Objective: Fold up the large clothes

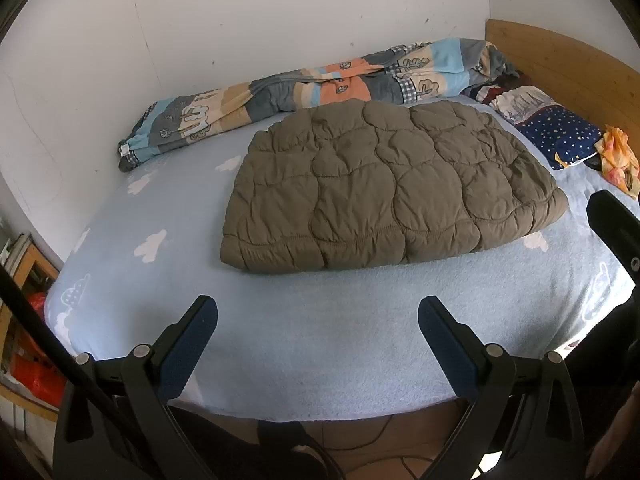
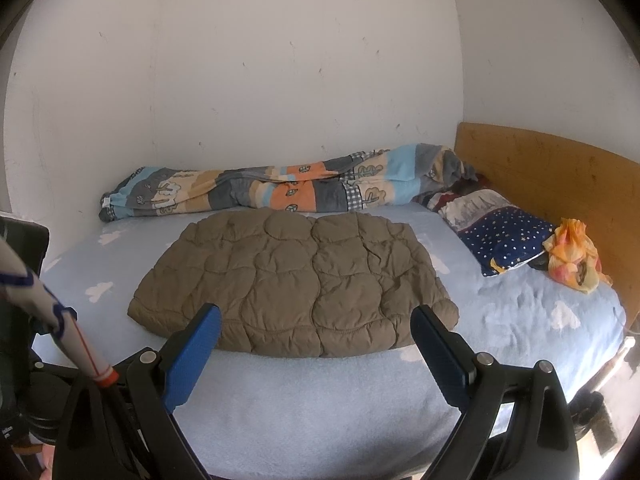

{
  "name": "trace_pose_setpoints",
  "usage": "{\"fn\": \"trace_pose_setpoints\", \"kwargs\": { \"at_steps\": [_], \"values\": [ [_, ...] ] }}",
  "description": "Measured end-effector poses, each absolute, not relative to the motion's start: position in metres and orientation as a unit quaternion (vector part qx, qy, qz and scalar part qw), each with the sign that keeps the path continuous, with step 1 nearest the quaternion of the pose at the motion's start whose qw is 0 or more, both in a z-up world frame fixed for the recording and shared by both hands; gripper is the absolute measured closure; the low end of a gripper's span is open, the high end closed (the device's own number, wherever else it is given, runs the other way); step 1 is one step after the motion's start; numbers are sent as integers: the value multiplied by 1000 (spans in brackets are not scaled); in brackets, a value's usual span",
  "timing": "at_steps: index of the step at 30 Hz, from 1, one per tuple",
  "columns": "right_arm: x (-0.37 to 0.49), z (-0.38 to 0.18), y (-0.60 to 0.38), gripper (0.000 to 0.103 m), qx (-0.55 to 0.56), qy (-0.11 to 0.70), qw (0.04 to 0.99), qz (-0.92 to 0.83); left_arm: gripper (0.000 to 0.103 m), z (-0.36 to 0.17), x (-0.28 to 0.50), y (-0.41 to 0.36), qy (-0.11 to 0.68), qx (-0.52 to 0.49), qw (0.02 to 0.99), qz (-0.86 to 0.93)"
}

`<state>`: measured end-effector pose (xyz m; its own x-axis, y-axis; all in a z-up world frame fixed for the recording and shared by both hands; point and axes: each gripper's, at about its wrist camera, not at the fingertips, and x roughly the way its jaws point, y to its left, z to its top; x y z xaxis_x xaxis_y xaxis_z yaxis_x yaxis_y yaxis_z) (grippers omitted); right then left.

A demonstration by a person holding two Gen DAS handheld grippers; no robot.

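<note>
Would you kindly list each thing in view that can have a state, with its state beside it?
Brown quilted jacket: folded, lying flat on the bed, ungripped.
Patterned duvet: bunched into a long roll along the wall.
Starry pillow: lying at the headboard end.
Orange cloth: crumpled beside the pillow.
Left hand-held gripper: open, empty, short of the jacket.
Right hand-held gripper: open, empty.
</note>
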<state>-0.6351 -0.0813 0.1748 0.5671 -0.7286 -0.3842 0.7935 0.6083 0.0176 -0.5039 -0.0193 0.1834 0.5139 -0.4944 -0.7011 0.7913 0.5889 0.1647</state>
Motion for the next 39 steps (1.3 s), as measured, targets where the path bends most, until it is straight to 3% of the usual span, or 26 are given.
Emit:
{"fn": "trace_pose_setpoints", "kwargs": {
  "at_steps": [39],
  "values": [
    [-630,162,-80,5,99,183,876,-436,3,172,-485,-14,333,223,837,-373]
  ]
}}
